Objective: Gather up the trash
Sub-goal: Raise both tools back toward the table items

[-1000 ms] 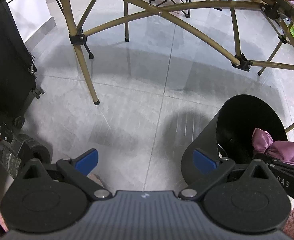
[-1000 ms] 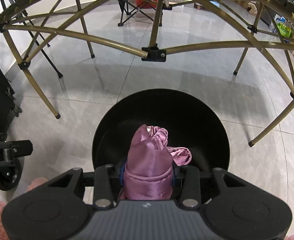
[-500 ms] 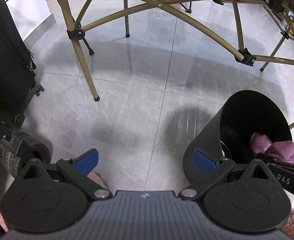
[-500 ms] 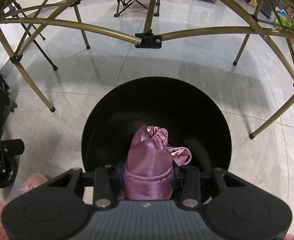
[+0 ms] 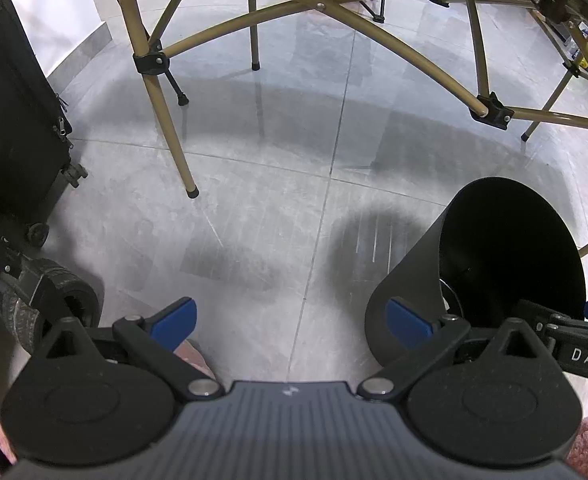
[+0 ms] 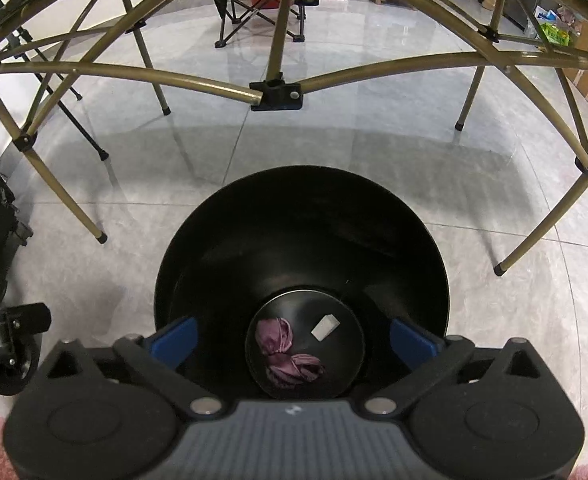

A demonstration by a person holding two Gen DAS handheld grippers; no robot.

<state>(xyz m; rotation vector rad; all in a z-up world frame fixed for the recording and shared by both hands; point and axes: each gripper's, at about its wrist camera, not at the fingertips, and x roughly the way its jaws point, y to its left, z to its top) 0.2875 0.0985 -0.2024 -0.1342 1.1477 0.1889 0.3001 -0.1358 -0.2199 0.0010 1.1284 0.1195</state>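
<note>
A black round trash bin [image 6: 301, 216] stands on the grey tile floor. A crumpled purple cloth [image 6: 284, 346] lies on its bottom, beside a small white scrap [image 6: 325, 326]. My right gripper [image 6: 292, 336] is open and empty, held over the bin's mouth. In the left wrist view the bin [image 5: 505, 248] is at the right, with the right gripper [image 5: 573, 332] at its near rim. My left gripper [image 5: 290, 316] is open and empty above the floor, left of the bin.
Bronze folding table legs and braces [image 6: 274, 92] arch over the bin and floor [image 5: 166, 116]. A black wheeled case [image 5: 10, 120] stands at the left. A folding chair [image 6: 254, 4] is at the far back.
My right gripper has opened and let go of the purple cloth, which dropped to the bin's bottom. The left gripper has barely moved.
</note>
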